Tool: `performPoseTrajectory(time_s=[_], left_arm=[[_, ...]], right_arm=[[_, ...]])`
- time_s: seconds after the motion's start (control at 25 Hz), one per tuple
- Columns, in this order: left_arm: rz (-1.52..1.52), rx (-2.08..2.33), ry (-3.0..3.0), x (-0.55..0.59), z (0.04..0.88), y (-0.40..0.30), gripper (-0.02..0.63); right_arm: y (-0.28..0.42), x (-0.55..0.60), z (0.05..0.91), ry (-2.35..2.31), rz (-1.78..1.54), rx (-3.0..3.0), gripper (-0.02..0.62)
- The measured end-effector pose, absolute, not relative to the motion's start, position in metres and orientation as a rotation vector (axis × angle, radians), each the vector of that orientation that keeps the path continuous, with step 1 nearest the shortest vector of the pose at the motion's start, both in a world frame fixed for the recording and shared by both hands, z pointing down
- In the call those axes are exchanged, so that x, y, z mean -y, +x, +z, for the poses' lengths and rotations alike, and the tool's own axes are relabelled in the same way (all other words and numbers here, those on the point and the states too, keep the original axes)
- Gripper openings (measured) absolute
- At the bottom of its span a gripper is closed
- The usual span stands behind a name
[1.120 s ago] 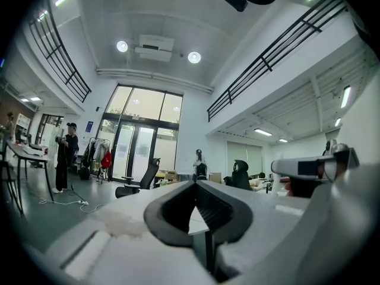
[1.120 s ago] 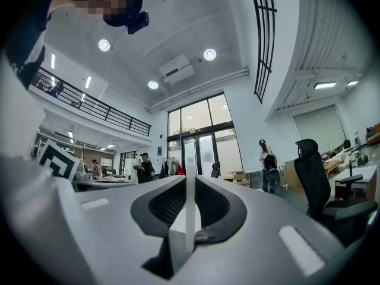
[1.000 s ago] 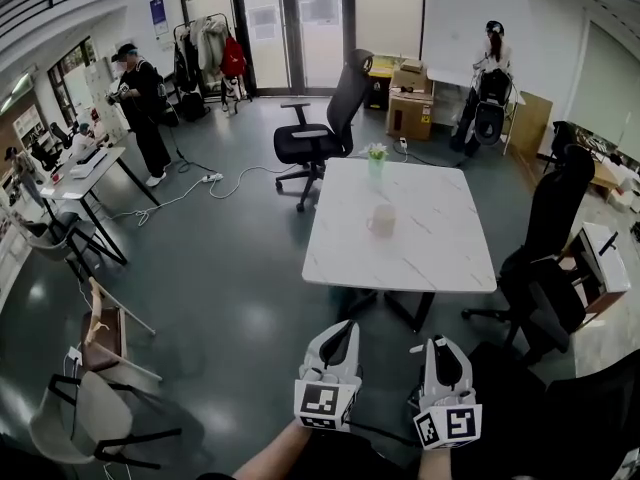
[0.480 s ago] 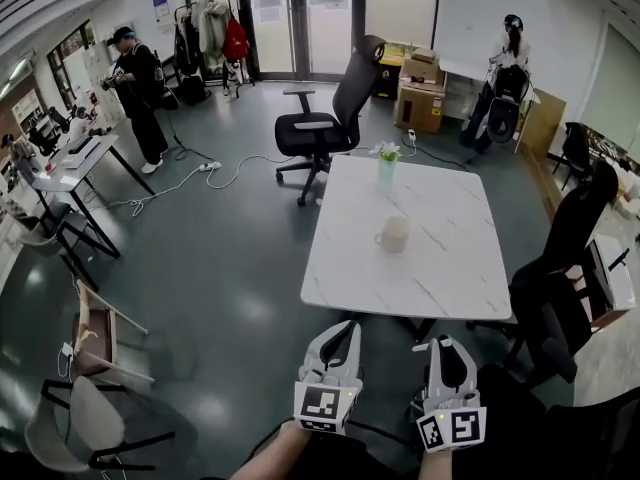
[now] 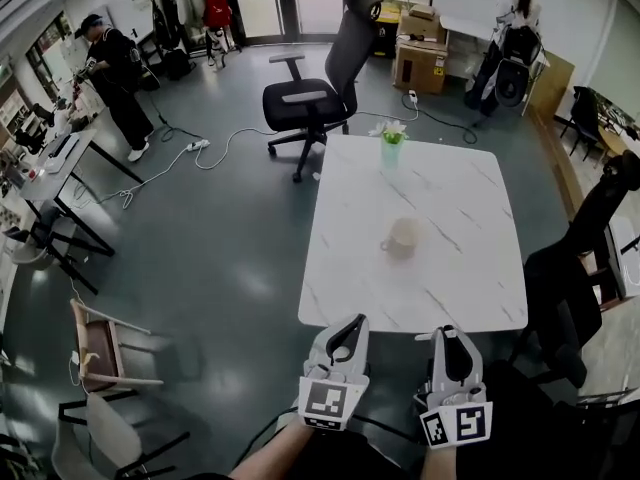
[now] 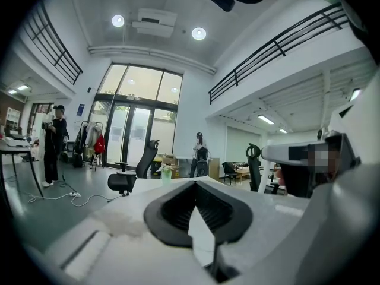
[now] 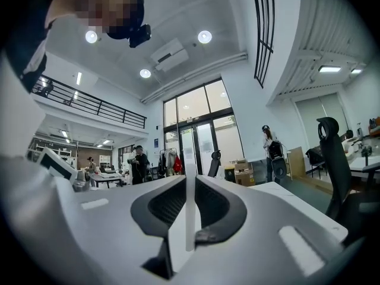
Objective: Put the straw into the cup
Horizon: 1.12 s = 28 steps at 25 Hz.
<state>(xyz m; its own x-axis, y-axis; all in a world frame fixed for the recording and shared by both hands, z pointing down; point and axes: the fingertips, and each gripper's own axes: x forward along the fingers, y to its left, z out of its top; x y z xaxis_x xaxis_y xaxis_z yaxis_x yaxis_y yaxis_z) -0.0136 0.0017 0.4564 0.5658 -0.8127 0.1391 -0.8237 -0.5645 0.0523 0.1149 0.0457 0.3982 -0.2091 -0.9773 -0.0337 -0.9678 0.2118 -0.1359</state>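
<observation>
One bench (image 5: 470,268) carries one cup (image 5: 403,236) and one vase of flowers (image 5: 391,146). There are two grippers, the left gripper (image 5: 350,324) and the right gripper (image 5: 451,334), with two marker cubes (image 5: 327,404) (image 5: 455,425) and one straw (image 7: 190,209). Beside the bench stand two black office chairs (image 5: 305,103) (image 5: 565,288). Farther off are two people (image 5: 112,63) (image 5: 520,8), two cardboard boxes (image 5: 420,66) (image 5: 421,13) and two light chairs (image 5: 100,343) (image 5: 105,438).

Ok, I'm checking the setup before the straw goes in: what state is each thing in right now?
right gripper: shut on the straw.
straw: upright between the jaws, not yet in the cup.
left gripper: shut, empty.
cup: upright on the table, no straw in it.
flower vase: upright near the table's far edge.
</observation>
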Motion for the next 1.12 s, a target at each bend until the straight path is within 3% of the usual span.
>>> performPoseTrajectory(time_s=[1.12], left_arm=[[0.278,1.107,2.682,0.183,0.491,0.009,0.002]], right_arm=[[0.119,0.147,0.420,-2.081,-0.275,-2.296,0.044]])
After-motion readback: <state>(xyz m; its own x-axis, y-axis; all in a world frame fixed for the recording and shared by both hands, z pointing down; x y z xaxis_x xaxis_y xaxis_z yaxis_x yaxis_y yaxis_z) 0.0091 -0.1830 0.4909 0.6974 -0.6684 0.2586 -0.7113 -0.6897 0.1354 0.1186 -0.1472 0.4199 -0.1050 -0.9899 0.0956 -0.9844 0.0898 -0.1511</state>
